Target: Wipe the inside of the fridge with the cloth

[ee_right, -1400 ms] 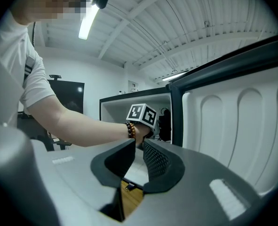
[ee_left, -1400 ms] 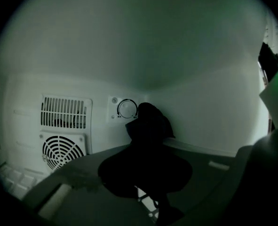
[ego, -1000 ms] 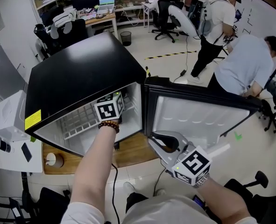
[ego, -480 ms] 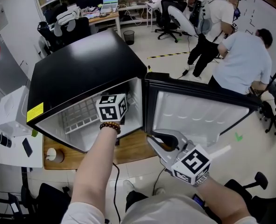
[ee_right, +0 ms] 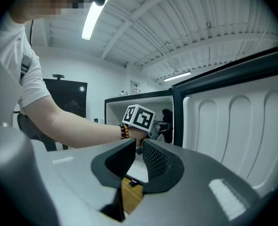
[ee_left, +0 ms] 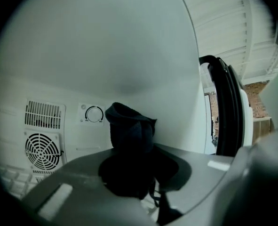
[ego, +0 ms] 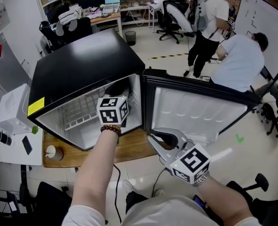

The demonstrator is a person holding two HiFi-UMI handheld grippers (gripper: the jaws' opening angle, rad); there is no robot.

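We're inside the fridge point(ego: 82, 65) now. It sits on the wooden tabletop point(ego: 131, 147), door point(ego: 200, 112) swung wide open to its right. The left claw point(ee_left: 134, 171) is reached deep into the cabinet and is clenched on the dark cloth point(ee_left: 129, 126), a bunched wad poking out past the jaws. That cloth is up near the fridge's back wall, just right of the thermostat dial point(ee_left: 94, 113), with the fan grille point(ee_left: 42, 149) further left. Whether the cloth is actually pressing on the wall, I can't tell from here.

The right claw point(ee_right: 138, 147) hangs outside the fridge, in front of the open door's inner liner. Its jaws are only a sliver apart with nothing between them. It's idle, and the door seems to stay open without it.

Progress check: the cloth is gripped and inside the fridge, so the setup is done and, by my reading, the wiping is in its working phase around the back wall. Every white surface looks equally clean, so nothing shows which parts are finished. The side walls, the floor and the wire shelf point(ego: 80, 112) at the fridge's left look like the remaining ground.
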